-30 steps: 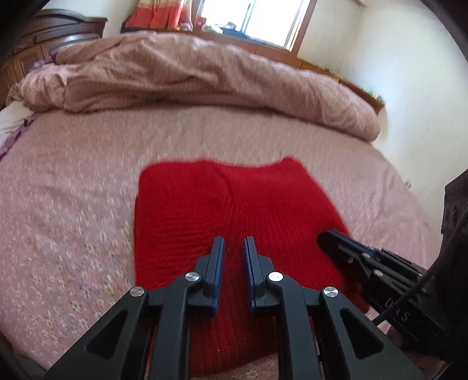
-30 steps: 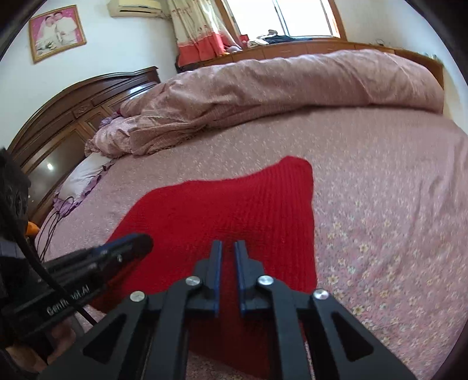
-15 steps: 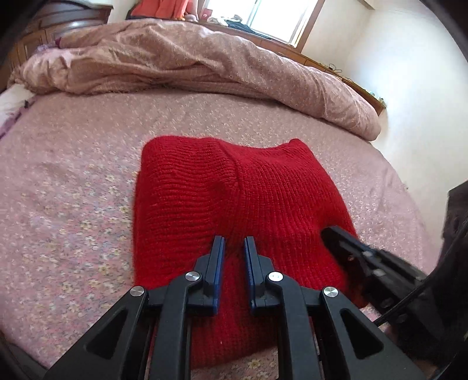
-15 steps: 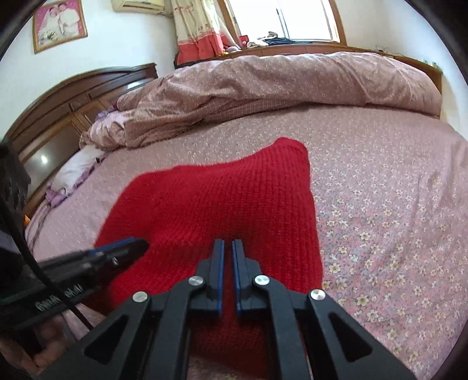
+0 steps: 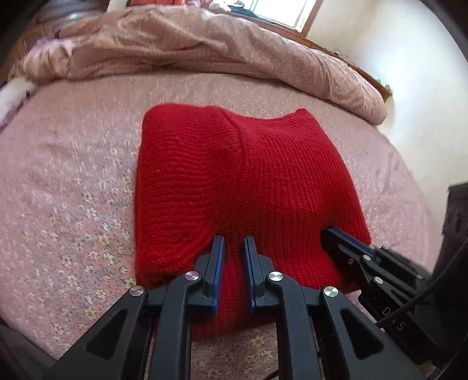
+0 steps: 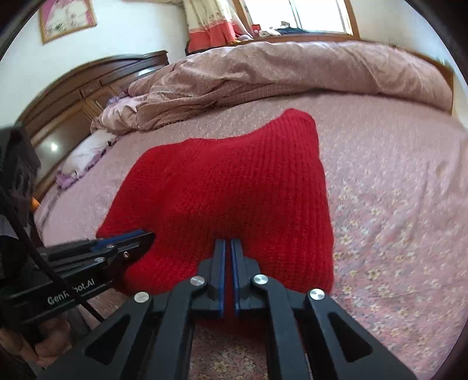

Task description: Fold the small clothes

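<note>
One red knit garment (image 5: 248, 187) lies folded on the flowered bedsheet (image 5: 73, 204), near the bed's front edge, at centre in both wrist views. Two grippers work its near hem. Left gripper (image 5: 234, 245): jaws drawn close with a narrow gap, red knit showing between the pads; whether they pinch it, cannot tell. Right gripper (image 6: 227, 247): jaws nearly together on the hem, knit bunched at the tips; looks pinched. In the left wrist view the right gripper enters from 4 o'clock, tip against the garment's right edge; in the right wrist view the left gripper (image 6: 140, 238) enters from 8 o'clock at the left corner.

Open sheet at 9 and 3 o'clock of the garment, and at 12 up to one rumpled pink quilt (image 6: 278, 73). One pillow (image 6: 84, 152) at 10 o'clock by the wooden headboard (image 6: 87, 81). One window (image 6: 295, 14), one framed picture (image 6: 67, 17).
</note>
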{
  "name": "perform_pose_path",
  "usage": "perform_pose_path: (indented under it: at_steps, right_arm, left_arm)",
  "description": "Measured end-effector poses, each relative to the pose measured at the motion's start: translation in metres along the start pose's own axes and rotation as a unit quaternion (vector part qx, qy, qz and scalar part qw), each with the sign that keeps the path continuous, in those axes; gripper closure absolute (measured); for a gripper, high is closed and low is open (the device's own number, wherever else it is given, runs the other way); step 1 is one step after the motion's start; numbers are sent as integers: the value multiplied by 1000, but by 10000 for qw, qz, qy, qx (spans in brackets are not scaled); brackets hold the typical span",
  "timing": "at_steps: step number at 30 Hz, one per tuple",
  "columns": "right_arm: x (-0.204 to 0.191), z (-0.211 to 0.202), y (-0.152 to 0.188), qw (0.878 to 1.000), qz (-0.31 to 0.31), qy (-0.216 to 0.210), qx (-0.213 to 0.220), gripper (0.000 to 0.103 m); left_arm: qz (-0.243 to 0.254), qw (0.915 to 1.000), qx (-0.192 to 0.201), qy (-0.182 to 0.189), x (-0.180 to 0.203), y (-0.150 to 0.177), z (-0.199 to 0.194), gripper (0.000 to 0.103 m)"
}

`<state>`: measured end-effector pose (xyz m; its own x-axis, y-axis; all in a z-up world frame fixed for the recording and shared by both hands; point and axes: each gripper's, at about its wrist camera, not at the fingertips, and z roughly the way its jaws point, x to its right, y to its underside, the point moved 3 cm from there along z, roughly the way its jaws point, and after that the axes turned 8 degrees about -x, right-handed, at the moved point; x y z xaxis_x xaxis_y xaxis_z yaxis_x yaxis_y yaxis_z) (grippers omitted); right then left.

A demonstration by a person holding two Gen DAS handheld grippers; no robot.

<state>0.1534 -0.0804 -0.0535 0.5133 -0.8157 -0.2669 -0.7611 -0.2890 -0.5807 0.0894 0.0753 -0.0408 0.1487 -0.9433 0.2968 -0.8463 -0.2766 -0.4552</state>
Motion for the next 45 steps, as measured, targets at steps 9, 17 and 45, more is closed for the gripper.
perform_pose_path:
  at_steps: [9, 17, 45]
  right_arm:
    - [-12, -20, -6, 9998, -102, 165, 8, 102]
    - [-4, -6, 4, 9990, -16, 127, -423, 103]
    - [9, -3, 5, 9968, 428, -421, -534, 103]
  left_arm:
    - [-209, 9996, 93, 187, 0, 1, -28, 95]
    - [-101, 9998, 61, 181, -8, 12, -12, 95]
    - [228, 9974, -159, -667, 12, 2, -7, 87]
